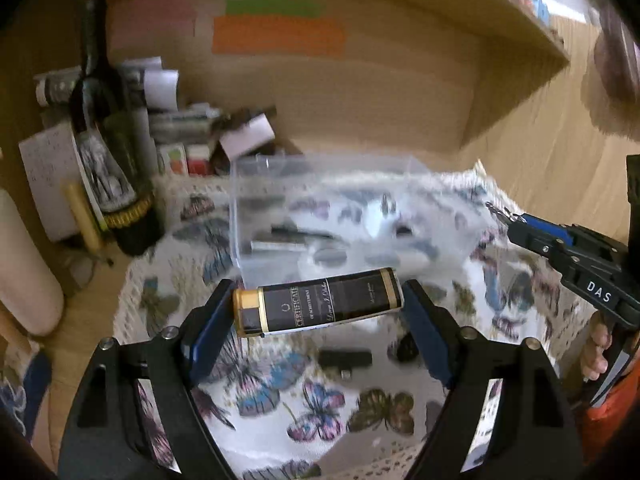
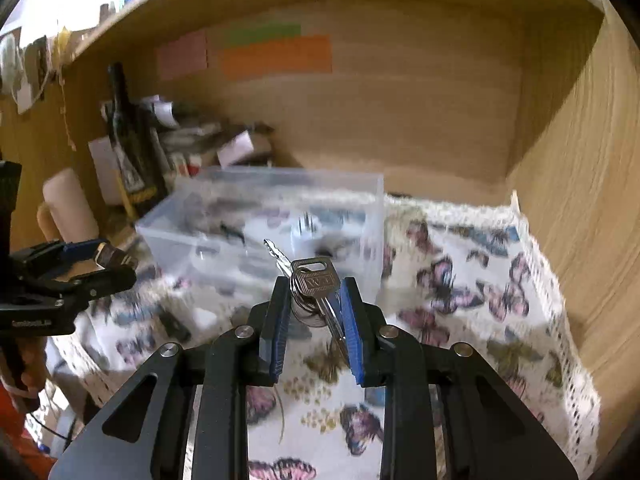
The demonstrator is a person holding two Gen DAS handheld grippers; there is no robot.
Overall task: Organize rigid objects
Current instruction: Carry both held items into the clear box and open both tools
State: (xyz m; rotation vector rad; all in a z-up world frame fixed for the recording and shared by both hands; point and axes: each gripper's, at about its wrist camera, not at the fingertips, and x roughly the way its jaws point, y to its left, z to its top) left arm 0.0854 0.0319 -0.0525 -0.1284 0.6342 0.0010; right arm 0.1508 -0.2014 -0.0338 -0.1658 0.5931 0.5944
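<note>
A black and gold tube (image 1: 320, 306) printed "Certificate" hangs crosswise above the butterfly cloth (image 1: 320, 408). My left gripper (image 1: 318, 292) is shut on its two ends. Just behind it stands a clear plastic box (image 1: 244, 200) with several small items inside. In the right wrist view, my right gripper (image 2: 315, 286) is shut on a bunch of silver keys (image 2: 316, 278), one key poking up toward the box (image 2: 280, 174). From the left wrist view the right gripper (image 1: 516, 220) enters from the right, and the left gripper (image 2: 116, 260) shows at the left edge of the right wrist view.
A dark wine bottle (image 1: 108, 140) and stacked papers and small boxes (image 1: 188, 128) crowd the back left. A small black object (image 1: 346, 358) lies on the cloth under the tube. Wooden walls (image 2: 580, 200) close in the back and right. Coloured notes (image 2: 276, 58) stick on the back wall.
</note>
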